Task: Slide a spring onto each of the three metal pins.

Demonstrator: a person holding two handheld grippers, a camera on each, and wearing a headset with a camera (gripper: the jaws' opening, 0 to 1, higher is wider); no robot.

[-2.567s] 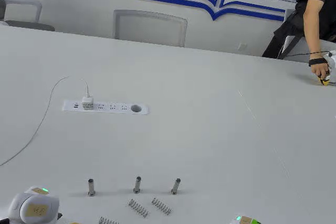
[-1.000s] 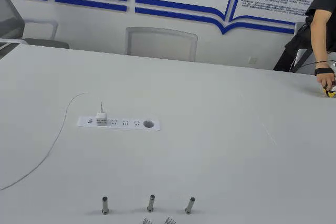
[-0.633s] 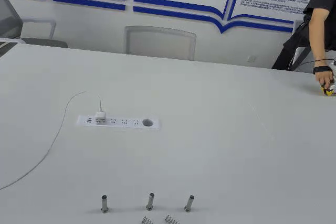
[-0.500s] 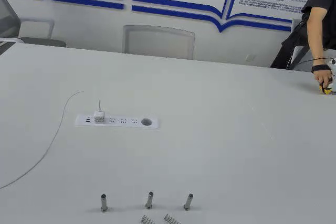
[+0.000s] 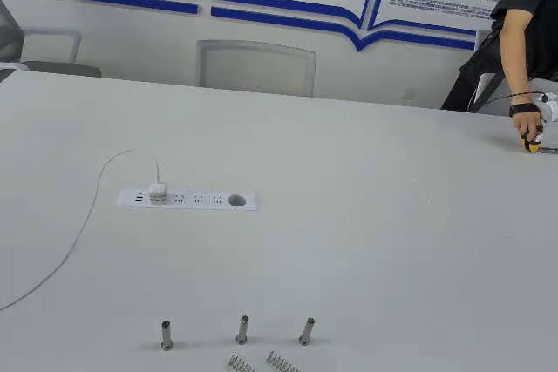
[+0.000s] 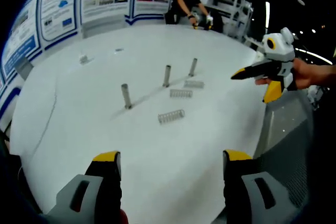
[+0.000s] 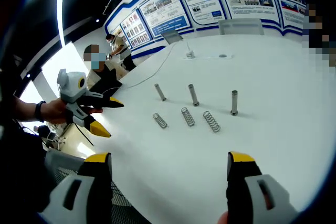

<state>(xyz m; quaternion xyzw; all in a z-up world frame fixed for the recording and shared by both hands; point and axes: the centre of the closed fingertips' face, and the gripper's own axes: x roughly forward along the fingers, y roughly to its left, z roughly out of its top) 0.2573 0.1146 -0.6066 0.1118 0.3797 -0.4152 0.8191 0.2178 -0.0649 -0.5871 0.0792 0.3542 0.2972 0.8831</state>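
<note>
Three pins are seen standing upright in a row near the lower edge of the head view, on a white table, and no spring has been put on any of them. Just below them, at the very bottom of that frame, two springs are seen lying flat, partly cut off.

In the left gripper view the left gripper is shown at the bottom with its jaws wide apart and nothing between them. The pins are placed at the centre of that frame, with three springs lying loose beside them. In the right gripper view the right gripper is likewise shown with jaws spread and empty, and the springs lie between it and the pins. Both grippers are held off the near edge of the table, well apart from the parts.

A power strip is set at mid-left of the head view, with a thin cable trailing to the left edge. A chair is seen behind the table, and a person at the upper right
</note>
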